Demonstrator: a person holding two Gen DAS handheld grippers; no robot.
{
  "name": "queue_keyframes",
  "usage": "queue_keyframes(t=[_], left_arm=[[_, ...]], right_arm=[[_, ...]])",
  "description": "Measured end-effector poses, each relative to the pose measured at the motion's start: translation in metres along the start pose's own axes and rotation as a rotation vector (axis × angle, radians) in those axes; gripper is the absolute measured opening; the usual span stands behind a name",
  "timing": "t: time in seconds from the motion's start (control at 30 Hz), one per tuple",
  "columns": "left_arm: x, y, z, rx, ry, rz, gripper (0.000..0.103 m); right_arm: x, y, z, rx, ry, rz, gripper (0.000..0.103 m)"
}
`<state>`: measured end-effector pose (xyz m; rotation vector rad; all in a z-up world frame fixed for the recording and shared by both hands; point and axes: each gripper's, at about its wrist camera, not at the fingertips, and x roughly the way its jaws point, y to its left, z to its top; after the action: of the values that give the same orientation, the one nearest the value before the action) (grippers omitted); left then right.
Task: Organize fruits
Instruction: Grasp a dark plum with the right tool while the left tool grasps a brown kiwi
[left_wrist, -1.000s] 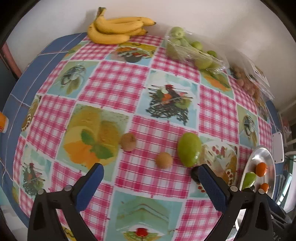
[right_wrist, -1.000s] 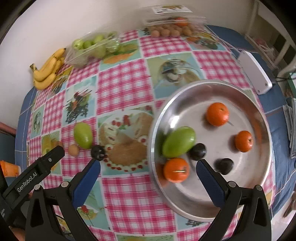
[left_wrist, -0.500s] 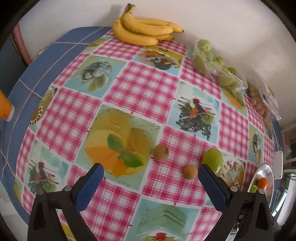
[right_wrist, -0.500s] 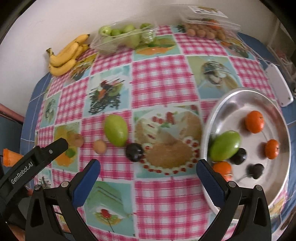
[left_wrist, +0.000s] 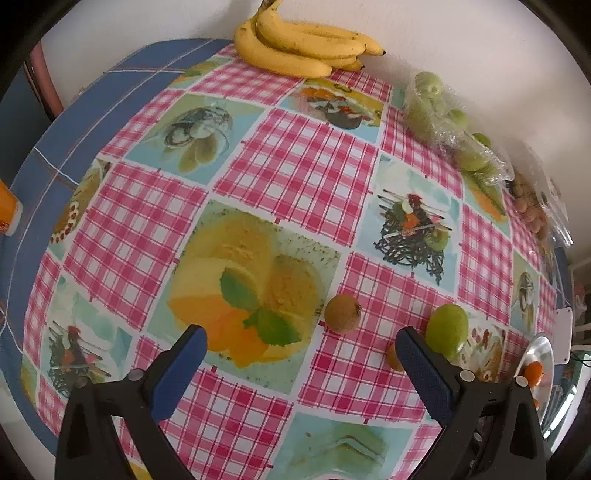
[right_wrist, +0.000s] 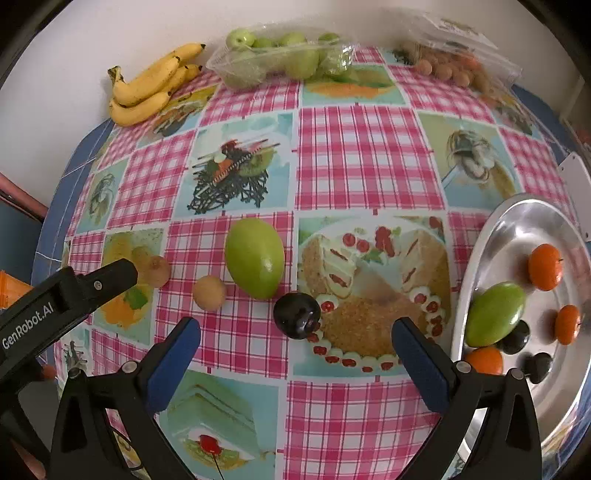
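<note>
Both tongs stand wide open and hold nothing: the left gripper (left_wrist: 301, 356) hangs over the checked tablecloth (left_wrist: 295, 173), the right gripper (right_wrist: 295, 345) over the same cloth further right.

Location of task items: four loose fruits lie on the cloth, namely a dark round plum (right_wrist: 297, 315), a large green oval mango-like fruit (right_wrist: 255, 257), a small tan round fruit (right_wrist: 209, 292) and a brownish round fruit (left_wrist: 342, 313). The round silver metal tray (right_wrist: 517, 218) at the right already holds sorted fruit.

Risks, as judged:
- The plum sits nearly centred ahead of the right gripper; being round and glossy, it may roll or squirt out of a pinch that lands off centre.
- The left gripper's arm lies close beside the two small fruits in the right wrist view; a careless sweep could knock them toward the table edge.
- Fruit dropped into the tray could roll among the others.

Obscured:
- The tan fruit is half hidden behind the left gripper's right finger.
- The tray's near rim is cut off.
- Contents of the clear packs at the back wall are indistinct.
</note>
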<state>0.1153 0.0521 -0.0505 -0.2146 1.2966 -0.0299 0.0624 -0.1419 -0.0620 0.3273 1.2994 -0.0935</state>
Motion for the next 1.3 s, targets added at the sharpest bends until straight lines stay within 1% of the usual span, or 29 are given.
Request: queue_keyframes(t=[0.4,0.63,0.77,0.9,1.0,1.2,1.3], left_arm=[[0.015,0.000,0.006,0.004,0.018,0.021,0.103],[0.021,-0.004,0.008,0.054,0.022,0.043,0.103],[0.022,-0.007,0.008,0.091,0.008,0.050,0.103],[0.020,-0.010,0.008,0.132,-0.030,0.056,0.103],[0.020,-0.012,0.009,0.153,-0.045,0.054,0.103],[0.024,-0.017,0.009,0.182,-0.032,0.032,0.103],[0.025,-0.017,0.008,0.191,-0.015,0.019,0.103]], right_arm=[[0.031,0.008,0.001,-0.031,0.047,-0.057,0.103],[0.043,0.013,-0.001,-0.047,0.058,-0.111,0.103],[0.046,0.011,-0.001,-0.042,0.056,-0.136,0.103],[0.052,0.011,0.000,-0.025,0.057,-0.179,0.103],[0.051,0.008,0.001,0.011,0.047,-0.183,0.103],[0.049,0.001,0.007,0.061,0.036,-0.196,0.103],[0.051,0.000,0.008,0.090,0.048,-0.203,0.103]])
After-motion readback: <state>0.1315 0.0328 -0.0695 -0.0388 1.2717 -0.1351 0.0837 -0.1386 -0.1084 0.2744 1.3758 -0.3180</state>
